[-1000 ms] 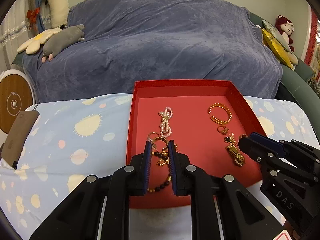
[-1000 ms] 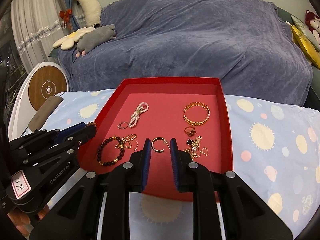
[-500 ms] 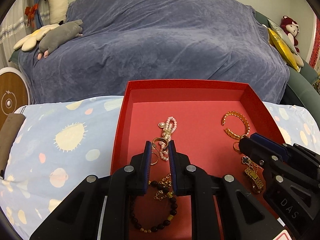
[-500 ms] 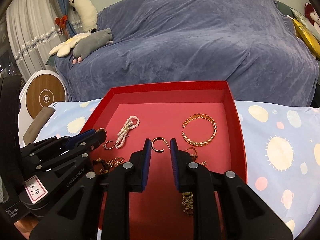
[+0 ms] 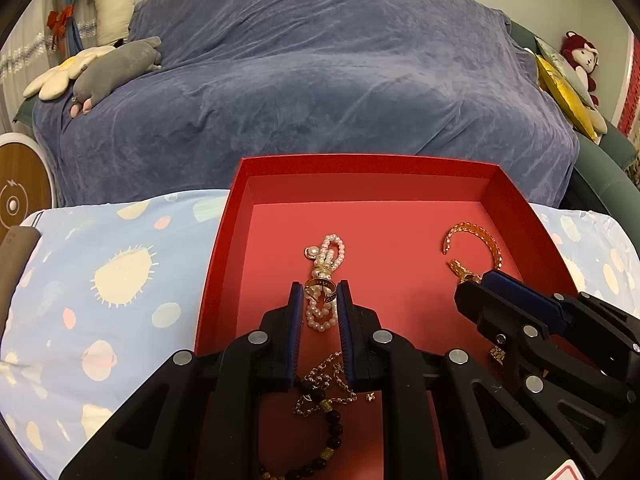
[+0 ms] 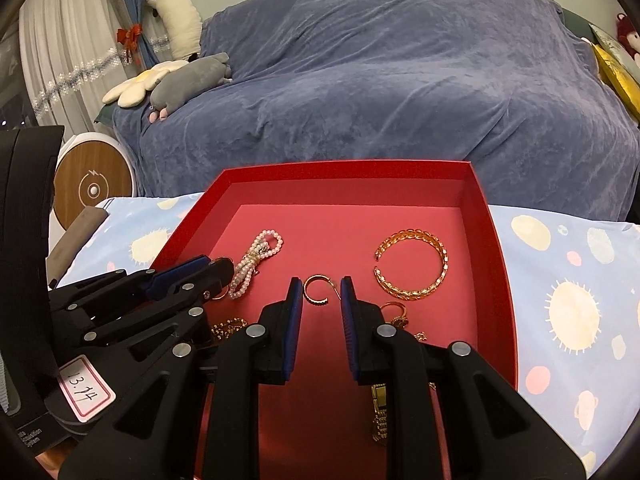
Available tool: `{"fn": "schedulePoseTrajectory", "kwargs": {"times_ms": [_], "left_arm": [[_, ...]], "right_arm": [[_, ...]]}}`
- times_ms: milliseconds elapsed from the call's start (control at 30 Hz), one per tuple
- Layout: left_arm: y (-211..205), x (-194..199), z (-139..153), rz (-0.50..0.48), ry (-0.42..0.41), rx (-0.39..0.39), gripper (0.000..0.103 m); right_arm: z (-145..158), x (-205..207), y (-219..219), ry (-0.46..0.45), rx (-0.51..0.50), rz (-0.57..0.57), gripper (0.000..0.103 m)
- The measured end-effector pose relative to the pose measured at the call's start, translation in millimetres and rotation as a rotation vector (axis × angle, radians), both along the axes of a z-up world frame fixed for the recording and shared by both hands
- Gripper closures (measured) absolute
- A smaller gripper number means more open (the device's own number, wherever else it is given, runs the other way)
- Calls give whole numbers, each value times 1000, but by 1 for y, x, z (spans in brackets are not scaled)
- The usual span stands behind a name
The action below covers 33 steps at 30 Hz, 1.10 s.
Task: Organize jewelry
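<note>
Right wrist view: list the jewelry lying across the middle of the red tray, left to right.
pearl strand → small open gold hoop → wide gold cuff bracelet

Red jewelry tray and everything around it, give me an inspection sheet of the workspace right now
Surface: planet-print cloth under the red tray.
Job's things: pearl bracelet, gold cuff bangle, small open gold hoop, dark bead bracelet, gold chain, gold watch band, gold ring, all in the tray.
Clutter: brown case at the cloth's left edge.
Grippers: left tongs open around the gold ring; right tongs open around the hoop.
Cables: nothing seen.
Surroundings: blue-covered sofa, plush toys, round wooden-faced device.
</note>
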<state>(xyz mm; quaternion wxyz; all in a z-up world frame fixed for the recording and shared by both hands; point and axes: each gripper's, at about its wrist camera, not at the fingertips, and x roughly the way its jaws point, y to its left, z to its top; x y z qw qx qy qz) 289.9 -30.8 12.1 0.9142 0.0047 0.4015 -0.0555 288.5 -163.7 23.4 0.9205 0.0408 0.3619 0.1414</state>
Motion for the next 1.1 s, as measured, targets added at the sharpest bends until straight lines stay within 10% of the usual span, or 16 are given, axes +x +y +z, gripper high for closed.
{"fn": "schedulePoseTrajectory", "kwargs": {"times_ms": [567,1100], "left_arm": [[1,3,8,27,0,-15,78],[-4,-26,50,48,-5,41,76]], "right_arm": [[7,4,-3,7,23,-26,80],[48,-28,-12,-13,-38,-110,52]]}}
